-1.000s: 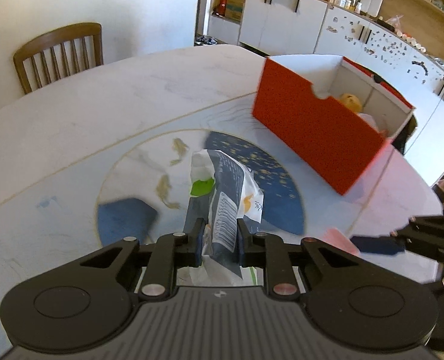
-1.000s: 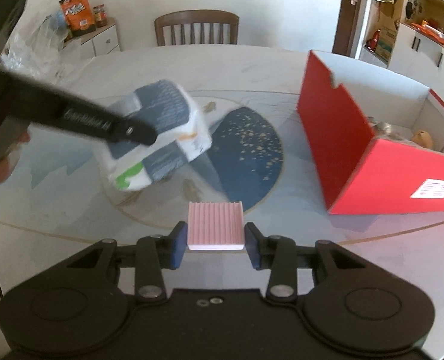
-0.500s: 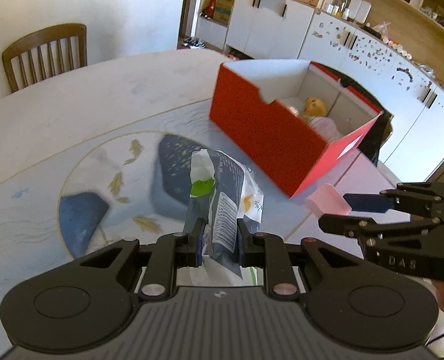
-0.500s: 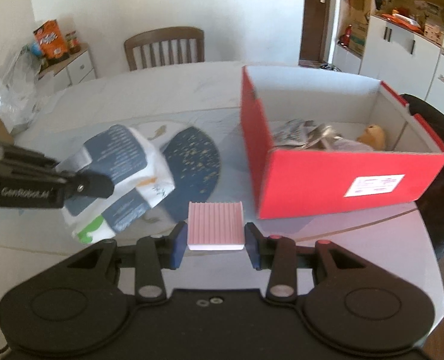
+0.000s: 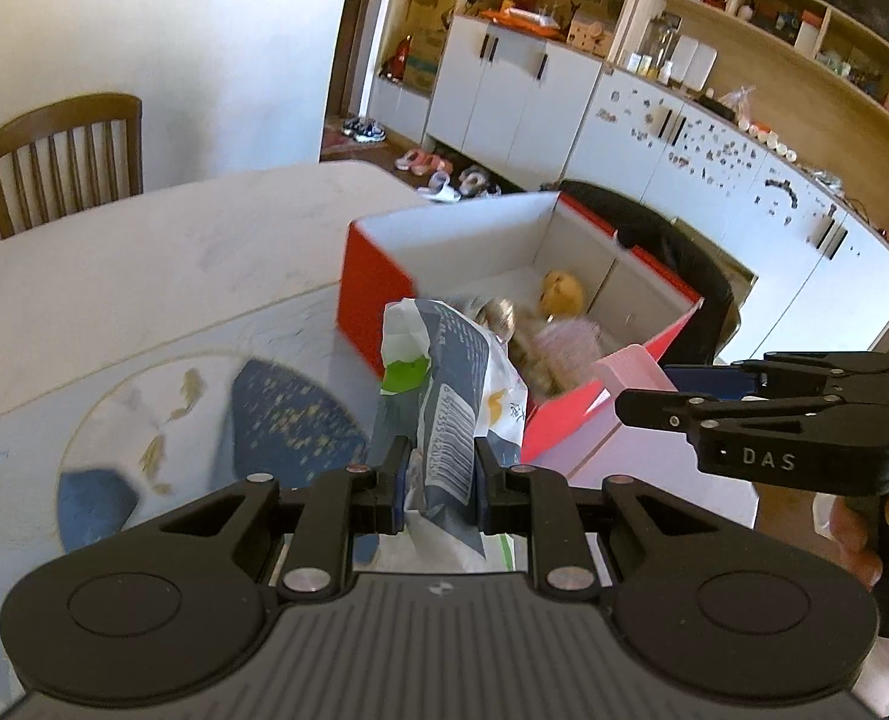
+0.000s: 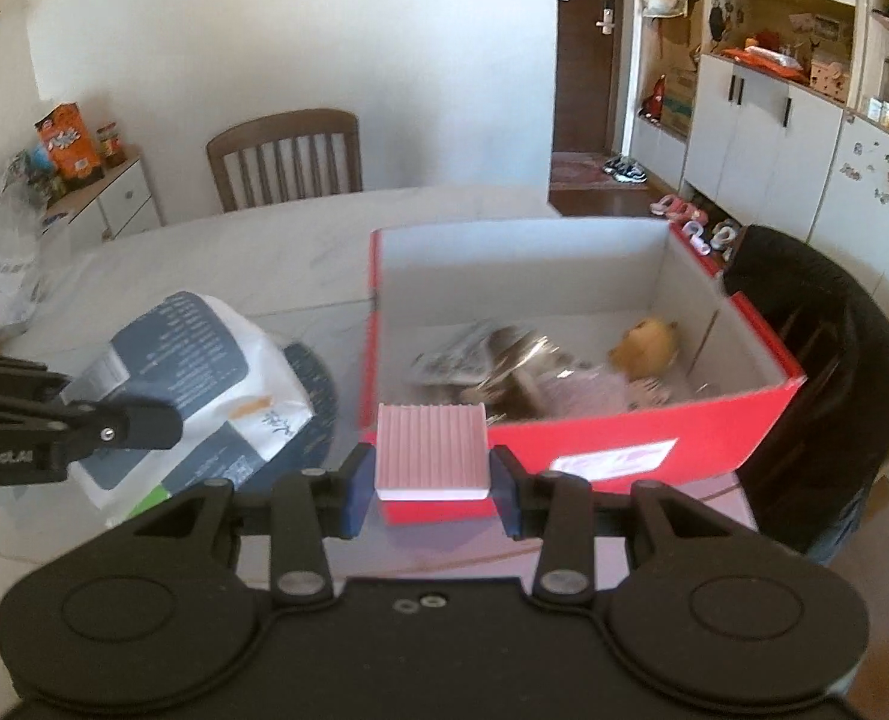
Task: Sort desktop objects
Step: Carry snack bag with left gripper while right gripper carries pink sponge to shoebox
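Observation:
My left gripper (image 5: 438, 480) is shut on a white and dark blue snack bag (image 5: 450, 384), held in the air in front of the red box (image 5: 372, 294). In the right wrist view the same snack bag (image 6: 192, 372) hangs left of the red box (image 6: 624, 444). My right gripper (image 6: 429, 480) is shut on a pink ribbed block (image 6: 429, 450), just before the box's near wall. From the left wrist view the pink block (image 5: 630, 372) and right gripper (image 5: 660, 387) show at the box's near corner. The box holds a yellow plush toy (image 6: 648, 339) and several wrapped items.
The round table (image 5: 114, 288) has a blue patterned centre (image 5: 288, 420). A wooden chair (image 6: 288, 156) stands at the far side. A dark chair (image 6: 828, 360) stands right of the box. Cabinets (image 5: 564, 102) line the wall; a plastic bag (image 6: 0, 252) lies far left.
Both grippers have risen and moved toward the red box with their loads still held. The box now looms closer and its inside is visible in both views.

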{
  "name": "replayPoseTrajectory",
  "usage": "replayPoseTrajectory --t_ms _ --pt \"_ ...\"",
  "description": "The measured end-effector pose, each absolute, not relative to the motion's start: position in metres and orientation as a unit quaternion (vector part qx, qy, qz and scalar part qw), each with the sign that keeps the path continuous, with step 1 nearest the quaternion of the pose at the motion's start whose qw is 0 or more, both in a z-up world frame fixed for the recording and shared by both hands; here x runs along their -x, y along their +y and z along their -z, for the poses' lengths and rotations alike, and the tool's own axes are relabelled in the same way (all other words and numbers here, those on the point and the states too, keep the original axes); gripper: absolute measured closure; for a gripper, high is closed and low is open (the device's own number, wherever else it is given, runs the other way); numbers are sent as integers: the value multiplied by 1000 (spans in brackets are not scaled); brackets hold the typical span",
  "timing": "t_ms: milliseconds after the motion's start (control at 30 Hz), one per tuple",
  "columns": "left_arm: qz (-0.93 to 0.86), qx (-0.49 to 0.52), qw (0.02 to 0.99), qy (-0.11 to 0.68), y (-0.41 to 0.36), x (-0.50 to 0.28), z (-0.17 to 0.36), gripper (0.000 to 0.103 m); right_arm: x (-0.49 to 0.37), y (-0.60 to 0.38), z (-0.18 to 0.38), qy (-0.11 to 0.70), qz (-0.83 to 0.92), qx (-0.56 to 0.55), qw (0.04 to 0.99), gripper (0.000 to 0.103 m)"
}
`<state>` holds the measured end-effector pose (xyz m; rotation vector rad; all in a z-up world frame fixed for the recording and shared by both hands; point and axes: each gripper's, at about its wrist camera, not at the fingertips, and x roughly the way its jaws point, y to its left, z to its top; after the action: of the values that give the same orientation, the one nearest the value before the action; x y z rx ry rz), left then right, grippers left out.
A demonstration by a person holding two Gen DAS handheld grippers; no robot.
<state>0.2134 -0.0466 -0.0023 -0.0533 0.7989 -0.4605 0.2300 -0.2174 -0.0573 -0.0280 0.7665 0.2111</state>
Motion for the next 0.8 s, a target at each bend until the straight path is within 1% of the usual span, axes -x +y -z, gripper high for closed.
replayPoseTrajectory --t_ms 467,800 --pt "218 16 906 363 -116 -241 -15 84 -269 -282 47 353 -101 23 930 62" --pt "202 -3 905 374 -157 -281 -15 84 -293 -307 58 359 -114 34 926 63"
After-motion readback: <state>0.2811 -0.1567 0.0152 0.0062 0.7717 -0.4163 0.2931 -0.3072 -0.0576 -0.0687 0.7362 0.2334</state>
